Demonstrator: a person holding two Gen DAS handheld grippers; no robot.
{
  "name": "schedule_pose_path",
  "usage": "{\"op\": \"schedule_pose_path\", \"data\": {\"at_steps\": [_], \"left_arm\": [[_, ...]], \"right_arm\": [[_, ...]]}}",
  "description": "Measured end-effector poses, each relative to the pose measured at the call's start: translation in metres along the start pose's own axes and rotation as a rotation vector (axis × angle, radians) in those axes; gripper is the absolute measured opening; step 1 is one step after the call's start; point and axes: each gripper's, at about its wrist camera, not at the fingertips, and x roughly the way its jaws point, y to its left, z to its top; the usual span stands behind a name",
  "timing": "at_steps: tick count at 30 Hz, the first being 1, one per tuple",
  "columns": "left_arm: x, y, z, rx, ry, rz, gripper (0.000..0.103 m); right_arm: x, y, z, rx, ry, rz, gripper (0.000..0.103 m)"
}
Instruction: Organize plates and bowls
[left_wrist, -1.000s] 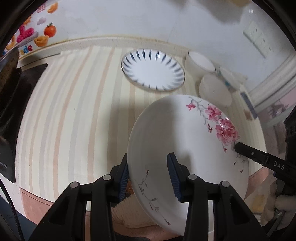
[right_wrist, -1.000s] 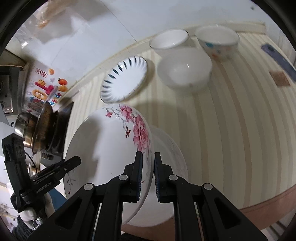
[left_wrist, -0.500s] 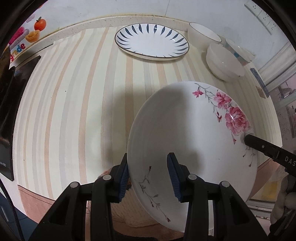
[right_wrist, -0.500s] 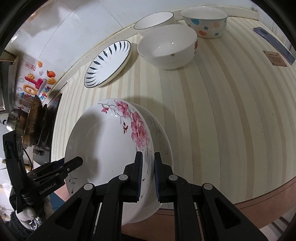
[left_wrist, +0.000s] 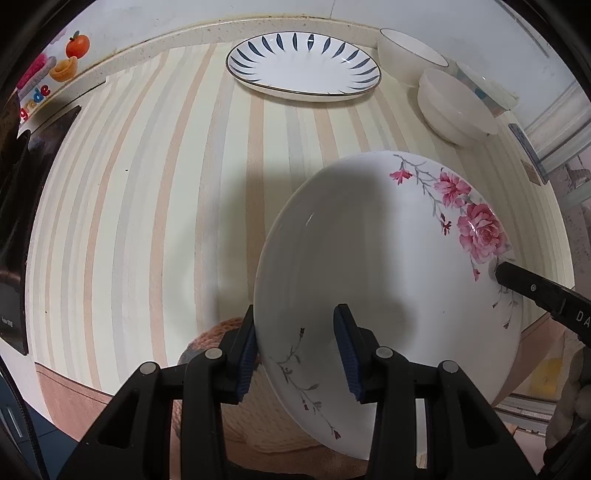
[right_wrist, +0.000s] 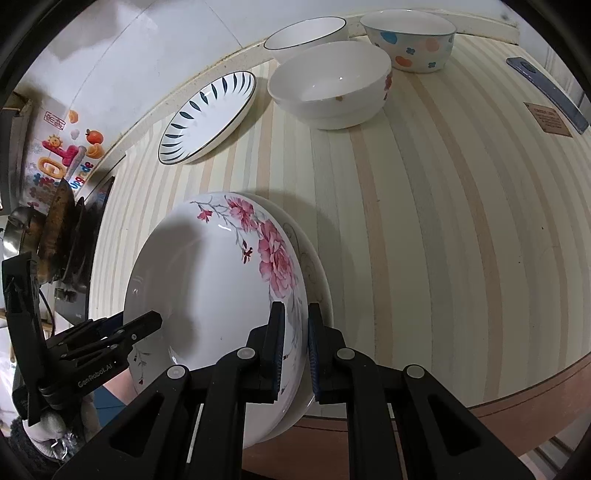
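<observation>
A white plate with pink flowers (left_wrist: 388, 266) is held at the front edge of the striped table, on top of a second white plate (right_wrist: 314, 269). My left gripper (left_wrist: 297, 354) has its jaws around the plate's left rim, with a gap at the inner pad. My right gripper (right_wrist: 293, 347) is shut on the rim of the flowered plate (right_wrist: 207, 288) at its right side. A blue-patterned plate (left_wrist: 303, 66) lies at the back.
Three bowls stand at the back right: a plain white bowl (right_wrist: 328, 83), a white bowl with a dark rim (right_wrist: 306, 35) and a spotted bowl (right_wrist: 410, 38). A dark stove (left_wrist: 22, 206) is at the left. A phone (right_wrist: 546, 92) lies far right.
Both grippers have come down and back toward the table's front edge with the flowered plate. It now sits low over the second plate. The grips look unchanged.
</observation>
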Motion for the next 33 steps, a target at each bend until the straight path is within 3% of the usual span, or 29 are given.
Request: {"op": "schedule_pose_path", "data": {"at_steps": [13,28,33], "left_arm": [[0.002,-0.007,0.004,-0.008,0.025,0.025,0.037],[-0.003,-0.009,0.008,-0.018,0.039,0.037,0.037],[-0.036,-0.015,0.02,-0.005,-0.021,0.044,0.037]], "right_arm": [[0.0,0.005,0.002,-0.014,0.03,-0.043,0.016],[-0.011,-0.012,0.007,0.051,0.123,0.003,0.02],[-0.035,-0.01,0.025,0.058,0.099,0.047,0.02]]}}
